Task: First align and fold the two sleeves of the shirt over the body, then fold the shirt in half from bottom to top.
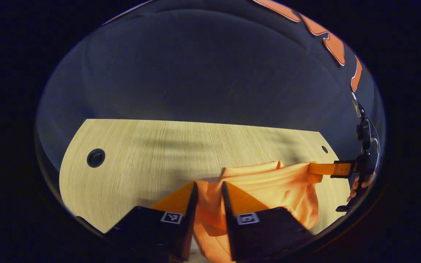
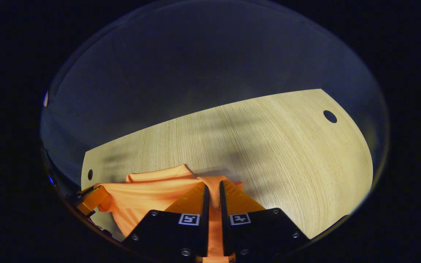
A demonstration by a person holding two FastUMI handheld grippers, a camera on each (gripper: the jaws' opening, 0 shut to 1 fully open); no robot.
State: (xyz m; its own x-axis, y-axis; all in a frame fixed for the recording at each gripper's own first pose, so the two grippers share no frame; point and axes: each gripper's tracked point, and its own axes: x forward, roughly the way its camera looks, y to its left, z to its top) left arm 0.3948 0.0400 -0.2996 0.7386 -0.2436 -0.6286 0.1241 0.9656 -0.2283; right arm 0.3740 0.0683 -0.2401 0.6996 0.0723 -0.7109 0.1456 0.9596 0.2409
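Shirt [image 1: 269,186] pinched in both near-closed tools, left tool [image 1: 209,190] and right tool [image 2: 212,190], above tabletop [image 2: 269,146]; keep level, taut, carry far together, lay flat.

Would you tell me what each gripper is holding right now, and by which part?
Both hold the orange shirt: the left gripper and the right gripper each pinch a fold of fabric at its edge; which part cannot be told.

just a light wood-grain table [image 1: 141,153] with a round cable hole [image 1: 95,157] near one corner, a smaller hole [image 1: 324,149] toward the other, and the dark booth wall [image 1: 203,73] behind it
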